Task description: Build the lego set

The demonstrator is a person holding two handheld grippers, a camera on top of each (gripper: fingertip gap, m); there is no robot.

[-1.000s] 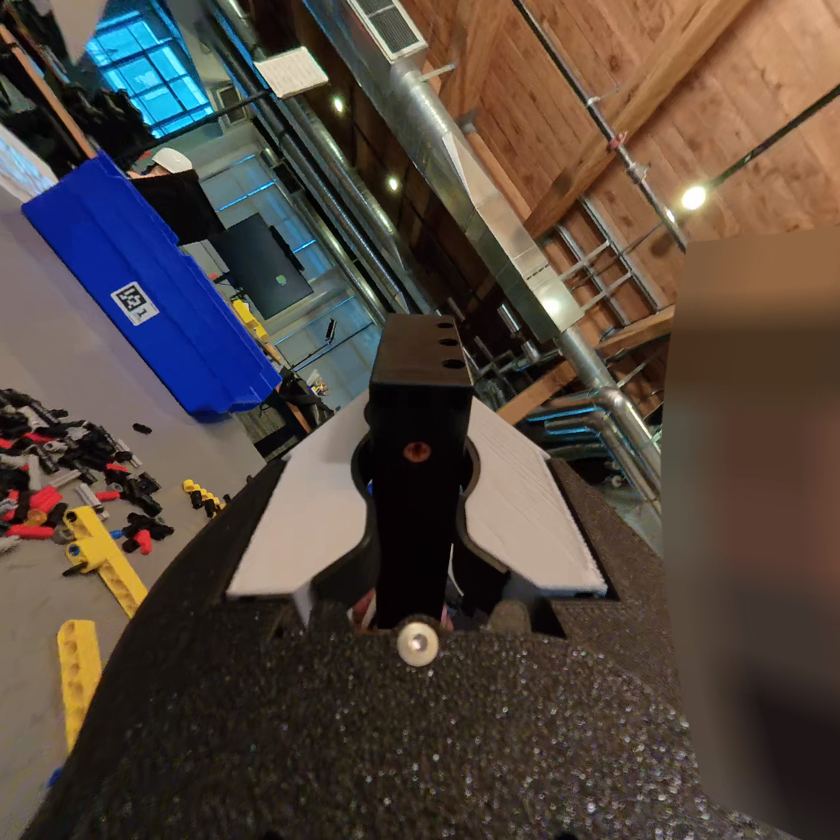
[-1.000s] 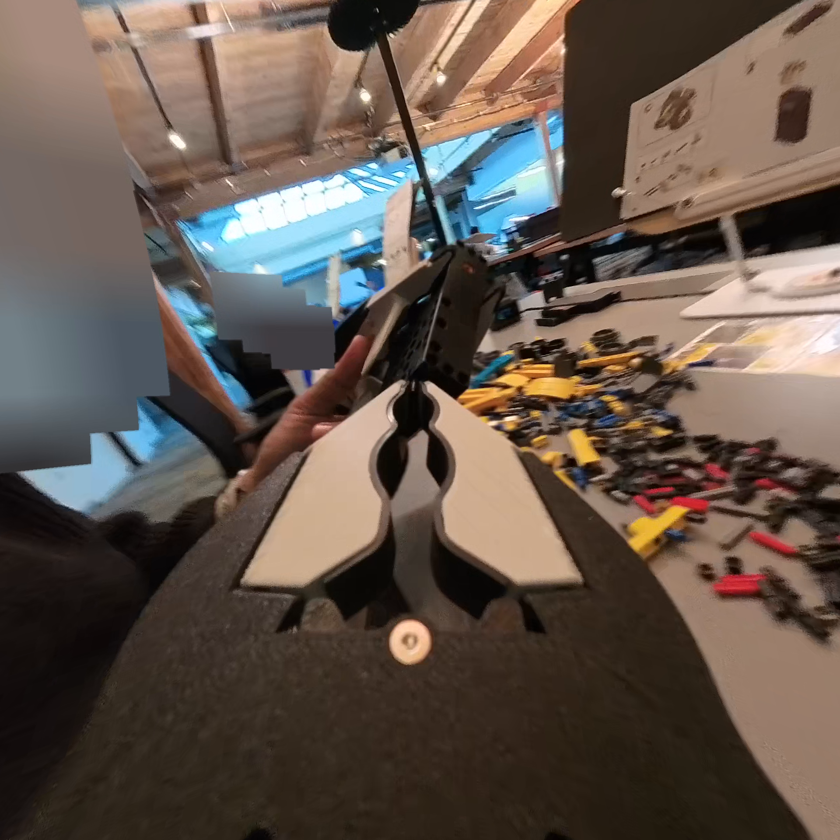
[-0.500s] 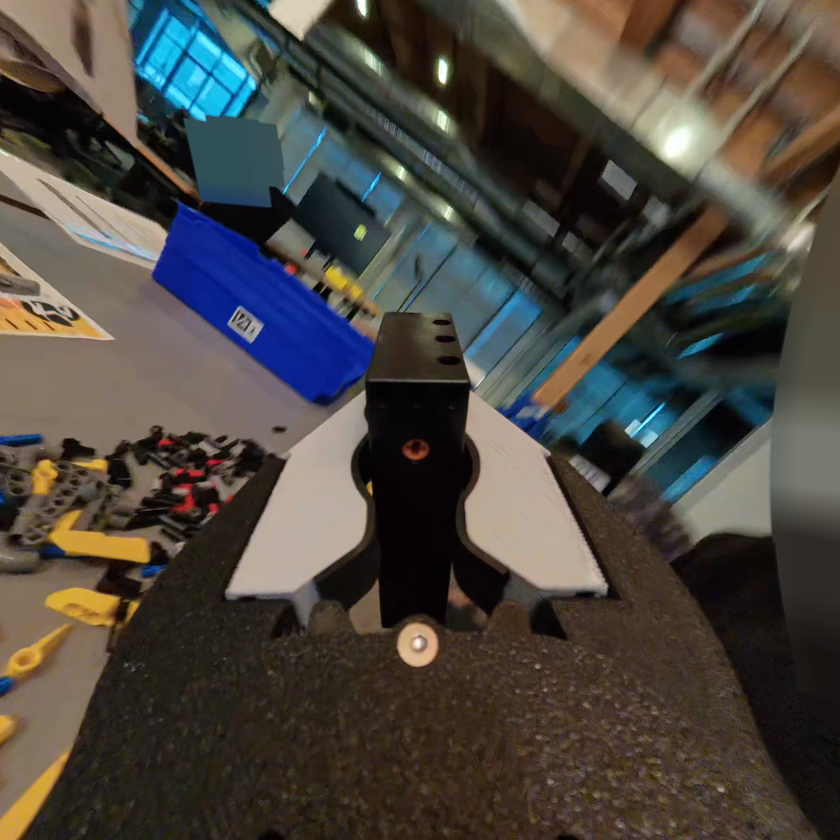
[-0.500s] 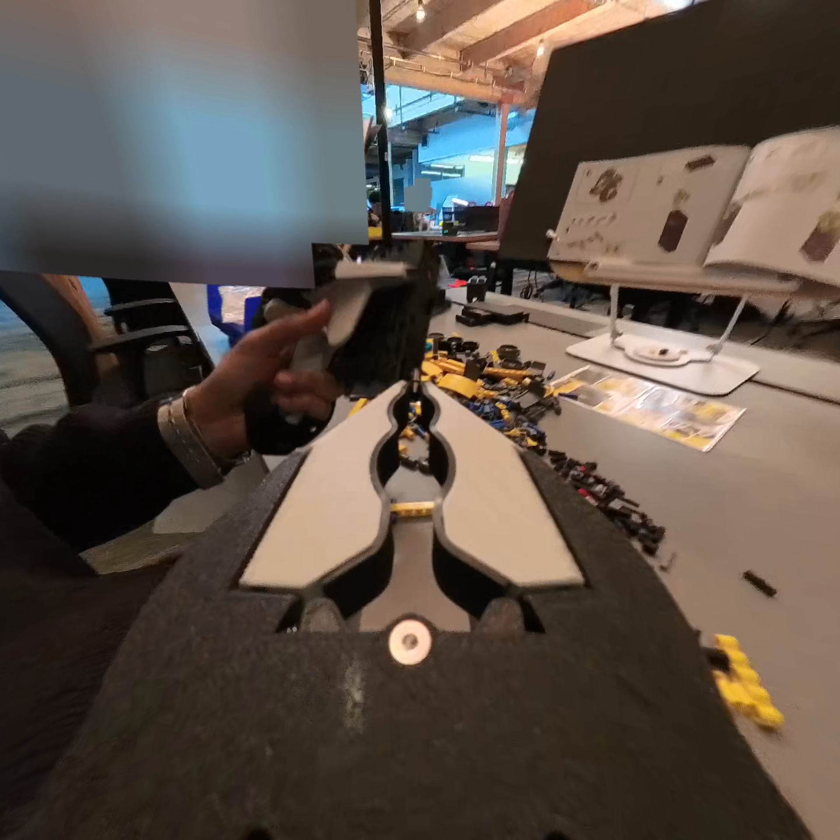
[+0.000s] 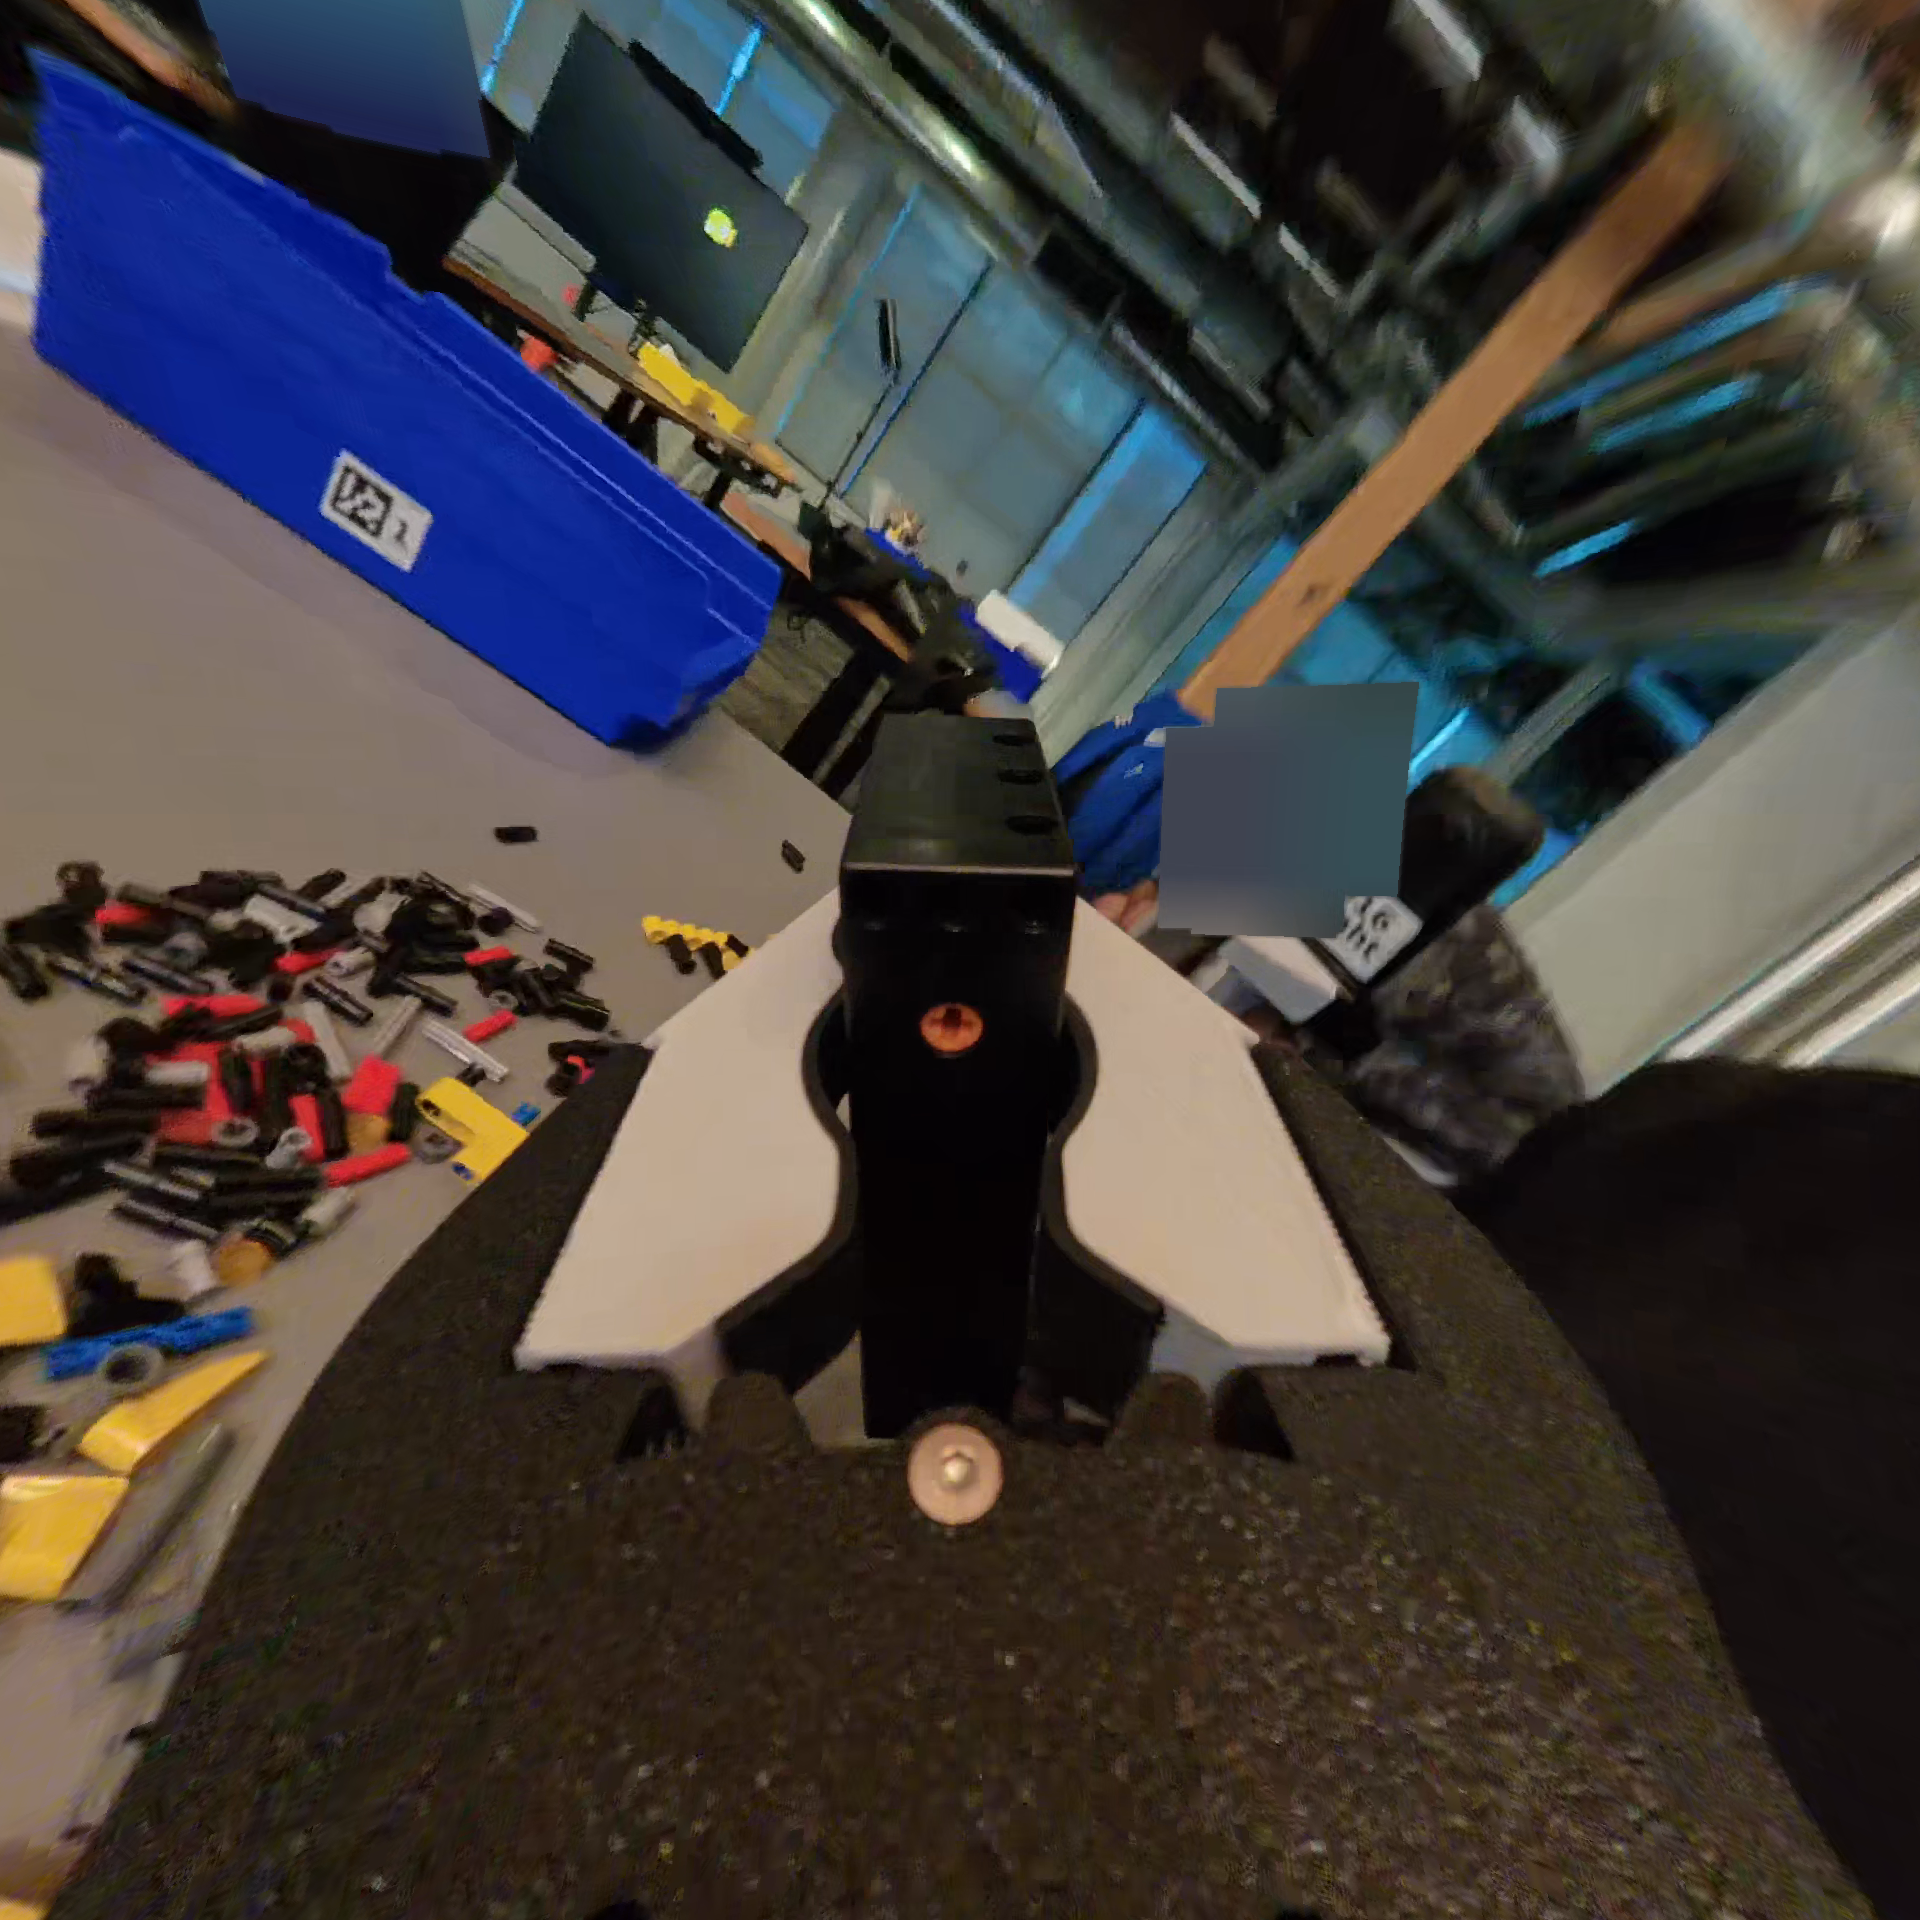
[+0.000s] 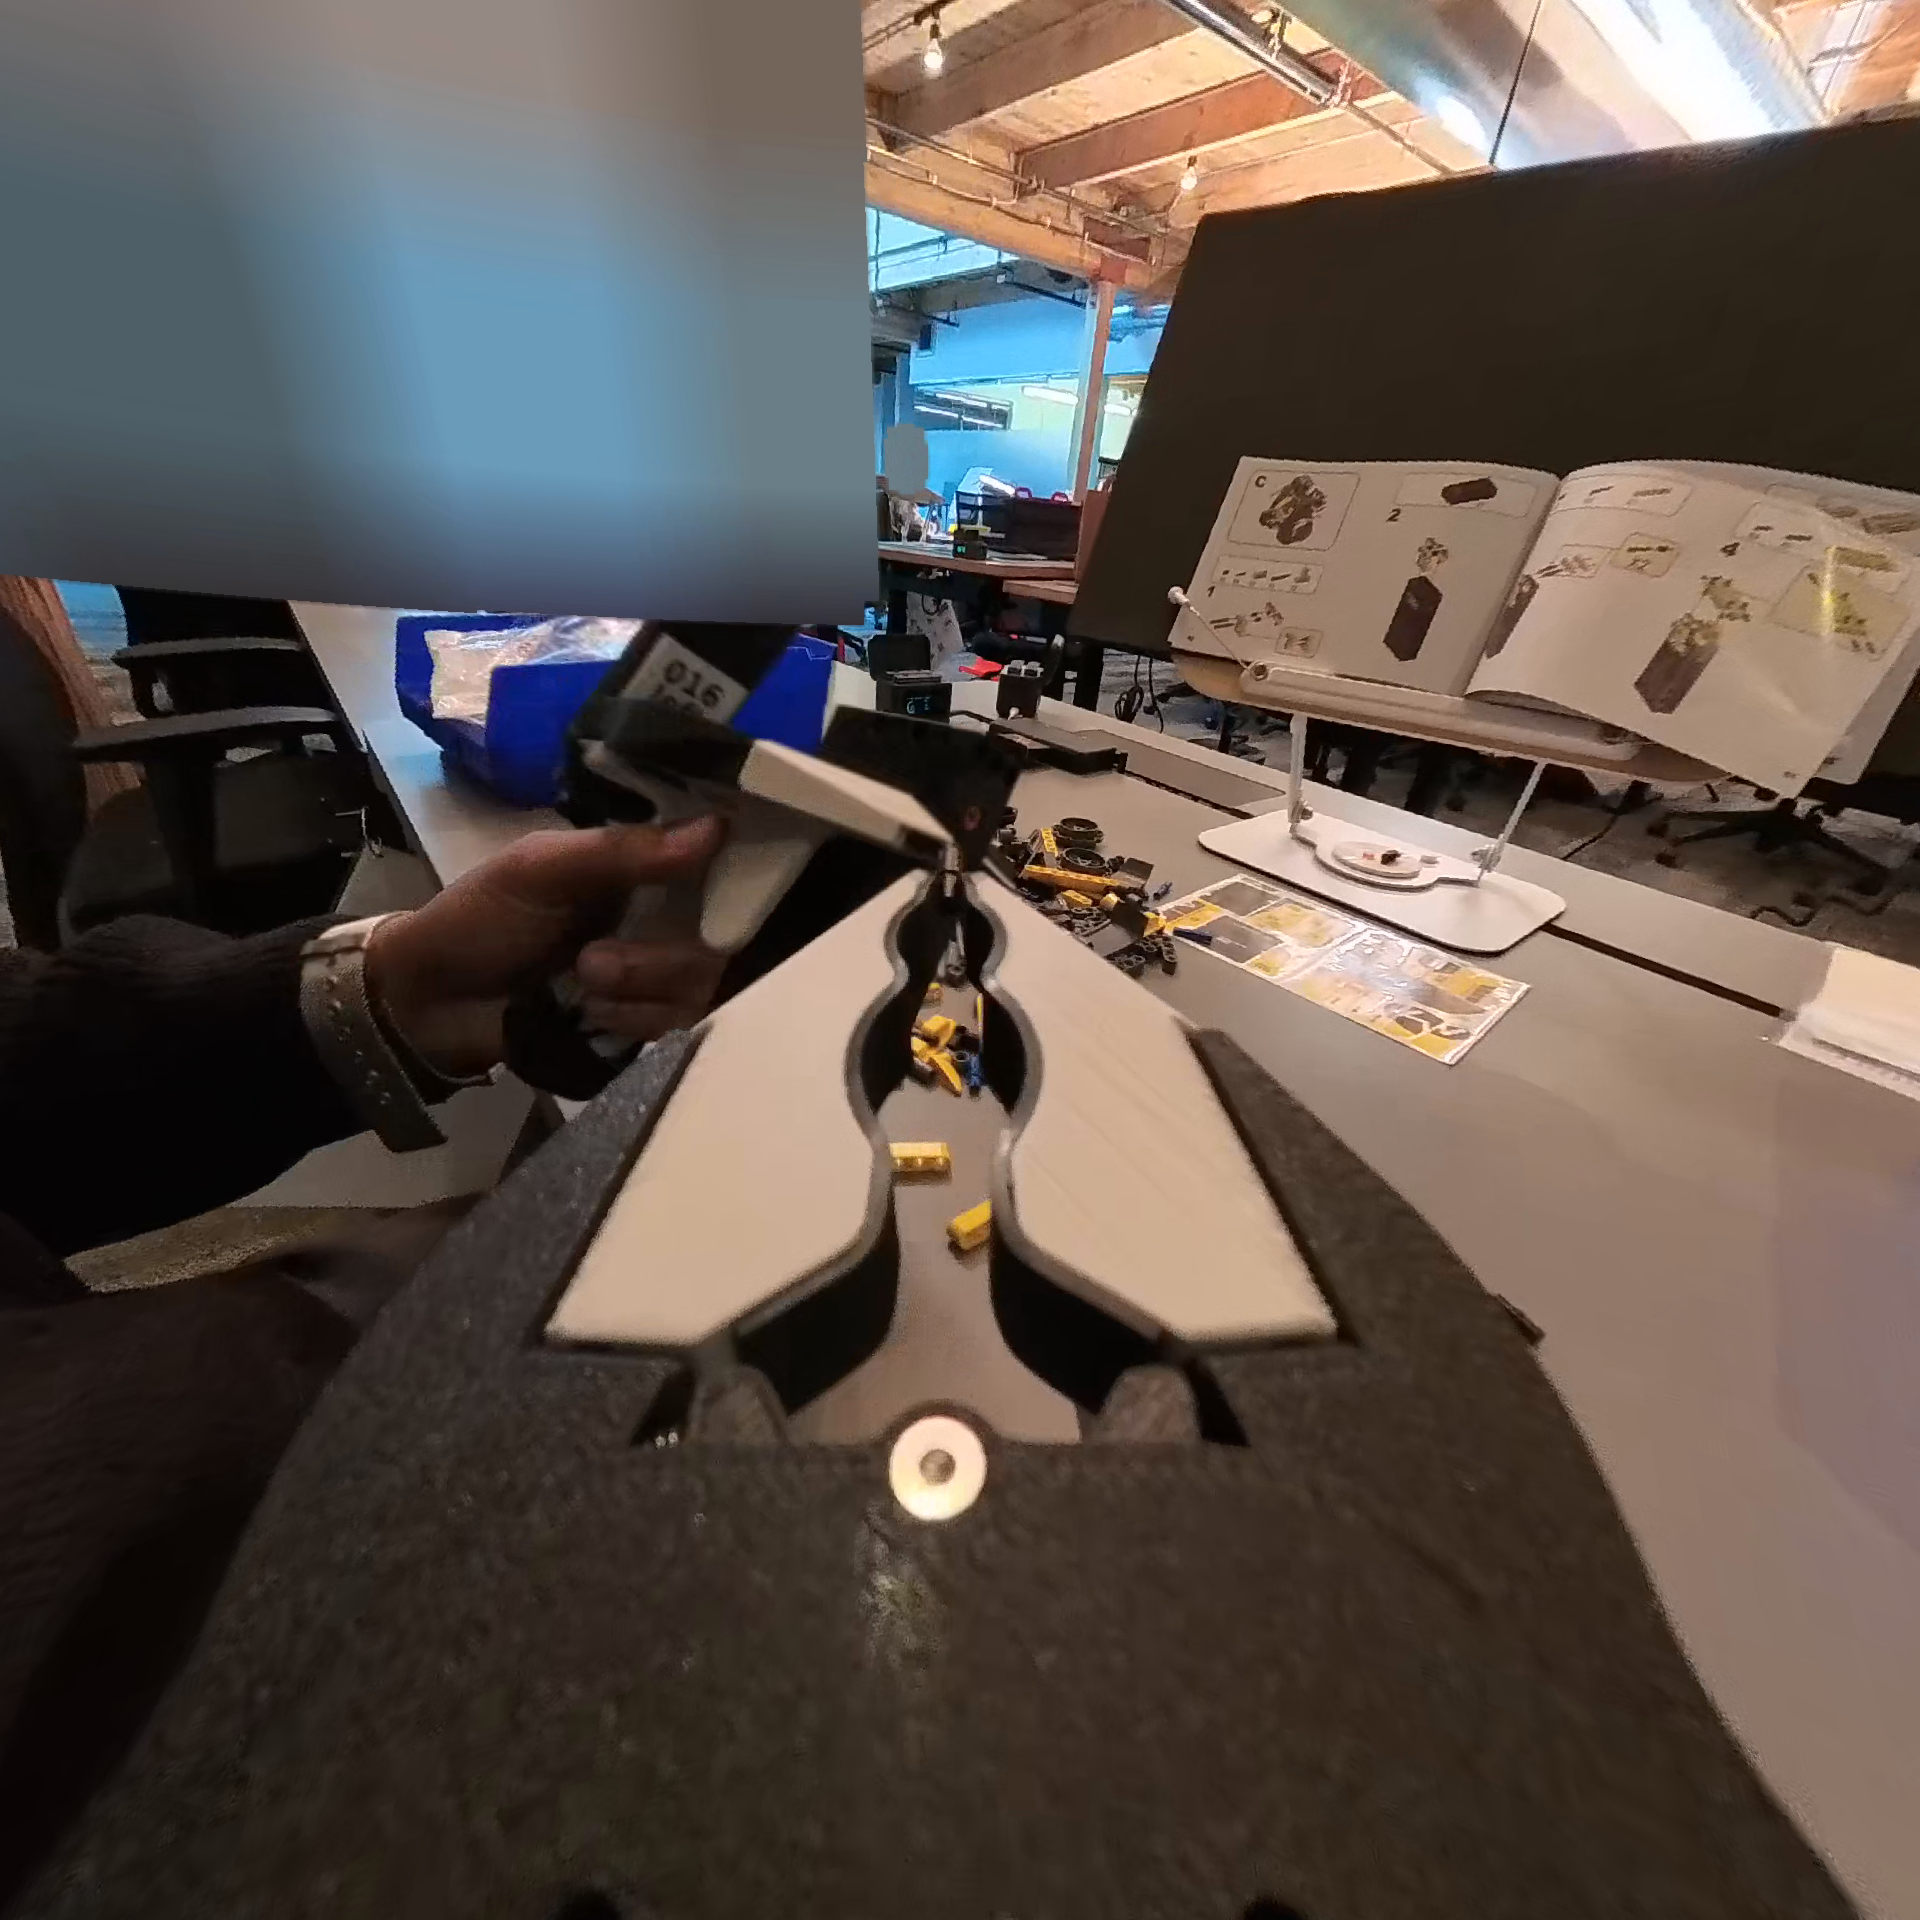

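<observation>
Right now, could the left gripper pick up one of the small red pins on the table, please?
Probably not as things stand: the left gripper is shut on a black block, so its jaws are full. The red pins lie loose and uncovered on the grey table to its left.

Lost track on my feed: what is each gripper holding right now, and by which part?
The left gripper clamps a tall black block by its two side faces, partway up. The right gripper has its tips together; whether anything is pinched there cannot be told.
</observation>
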